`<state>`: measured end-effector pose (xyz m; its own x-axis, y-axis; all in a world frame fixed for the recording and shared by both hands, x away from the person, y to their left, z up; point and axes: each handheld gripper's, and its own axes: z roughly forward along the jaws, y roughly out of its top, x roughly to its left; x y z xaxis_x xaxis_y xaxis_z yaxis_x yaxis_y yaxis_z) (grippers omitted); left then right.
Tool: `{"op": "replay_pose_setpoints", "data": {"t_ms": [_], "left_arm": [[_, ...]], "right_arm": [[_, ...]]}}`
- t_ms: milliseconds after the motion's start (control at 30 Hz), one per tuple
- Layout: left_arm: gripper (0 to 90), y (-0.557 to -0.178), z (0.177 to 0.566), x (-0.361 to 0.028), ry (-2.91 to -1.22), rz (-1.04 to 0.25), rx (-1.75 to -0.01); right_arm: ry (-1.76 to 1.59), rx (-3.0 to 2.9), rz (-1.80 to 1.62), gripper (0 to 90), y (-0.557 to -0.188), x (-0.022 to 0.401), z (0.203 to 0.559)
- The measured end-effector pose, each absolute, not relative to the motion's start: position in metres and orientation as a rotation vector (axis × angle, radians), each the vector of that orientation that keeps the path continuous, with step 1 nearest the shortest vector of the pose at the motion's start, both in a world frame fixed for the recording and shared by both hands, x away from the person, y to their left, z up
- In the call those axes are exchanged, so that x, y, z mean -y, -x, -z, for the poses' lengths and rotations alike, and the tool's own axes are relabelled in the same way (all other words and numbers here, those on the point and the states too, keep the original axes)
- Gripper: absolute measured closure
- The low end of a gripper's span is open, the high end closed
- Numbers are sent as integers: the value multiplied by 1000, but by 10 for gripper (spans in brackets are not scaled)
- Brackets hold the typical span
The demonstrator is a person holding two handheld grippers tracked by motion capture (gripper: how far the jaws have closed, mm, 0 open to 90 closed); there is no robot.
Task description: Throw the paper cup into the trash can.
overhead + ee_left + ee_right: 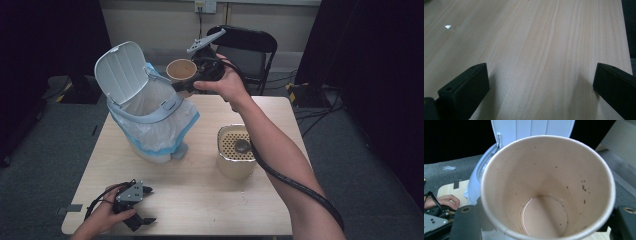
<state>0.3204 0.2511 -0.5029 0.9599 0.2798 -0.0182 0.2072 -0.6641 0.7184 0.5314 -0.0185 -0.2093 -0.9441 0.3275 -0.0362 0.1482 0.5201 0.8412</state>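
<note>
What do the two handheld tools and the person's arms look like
Both tools are black. The left tool carries a grey three-cornered plate with small dark holes, and its two jaws are blocky black slabs. The right tool has the same grey plate on top and a thick black cable trailing along the forearm. Both forearms are bare, with no sleeves in view.

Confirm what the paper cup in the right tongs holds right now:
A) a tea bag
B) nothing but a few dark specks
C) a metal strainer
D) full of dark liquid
B: the right gripper view looks straight into the paper cup, held by the right tongs, and shows a bare bottom with only scattered dark specks on the walls.
</note>
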Motion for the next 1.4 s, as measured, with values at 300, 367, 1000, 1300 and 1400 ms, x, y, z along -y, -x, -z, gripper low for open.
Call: {"op": "replay_pose_setpoints", "data": {"t_ms": [300, 367, 1000, 1300, 1400], "left_arm": [[0, -320, 503, -251, -2322, -119, -340], [0, -320, 503, -251, -2319, -119, -340], [0, -320, 503, -251, -2320, -119, -340], [0, -320, 503, -251, -2318, -119, -340], [0, -320, 503, -251, -2320, -119, -340]], "right_arm": [[-400, -2580, -1415, 273, -536, 5, 212], [-402, -2578, -1420, 272, -537, 2, 212], [-372, -2616, -1427, 266, -543, -40, 225], [-413, -2660, -1417, 147, -544, -52, 234], [-401, -2665, -1411, 148, -539, -45, 233]]}}
